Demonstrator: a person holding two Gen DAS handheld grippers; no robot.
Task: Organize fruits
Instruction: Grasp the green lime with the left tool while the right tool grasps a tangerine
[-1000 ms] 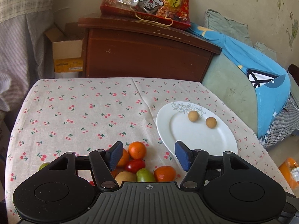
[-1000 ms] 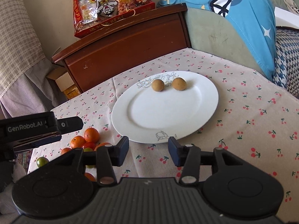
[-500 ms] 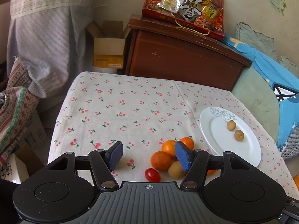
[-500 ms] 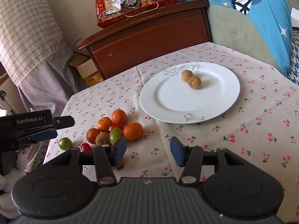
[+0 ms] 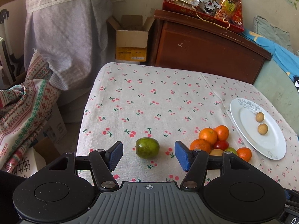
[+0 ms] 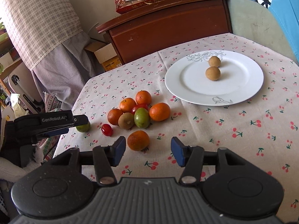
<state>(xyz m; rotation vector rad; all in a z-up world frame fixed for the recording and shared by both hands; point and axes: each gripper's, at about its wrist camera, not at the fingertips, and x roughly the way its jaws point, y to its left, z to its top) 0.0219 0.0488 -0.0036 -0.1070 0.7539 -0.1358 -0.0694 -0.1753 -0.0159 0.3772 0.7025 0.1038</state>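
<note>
In the left wrist view, my left gripper (image 5: 148,155) is open, and a lone green fruit (image 5: 147,148) lies on the cloth between its blue pads, untouched. To its right is a pile of oranges (image 5: 211,138) and a white plate (image 5: 261,143) bearing two small brown fruits (image 5: 259,117). In the right wrist view, my right gripper (image 6: 147,149) is open, its jaws still widening. A single orange (image 6: 138,140) sits just ahead, close to the left pad and apart from it. Beyond it lie the fruit pile (image 6: 139,110), a cherry tomato (image 6: 106,130) and the plate (image 6: 196,85). The left gripper (image 6: 50,123) half hides the green fruit (image 6: 84,127).
The cherry-print tablecloth (image 5: 158,97) ends in a drop at the left and far edges. Behind stand a dark wooden cabinet (image 5: 201,48) with a red snack bag (image 5: 203,1), a cardboard box (image 5: 130,41) and a blue cloth (image 6: 280,5) over a chair.
My left gripper swung left, away from the fruit pile, and now frames the lone green fruit. My right gripper moved left from the plate toward the pile, and its jaws spread wider.
</note>
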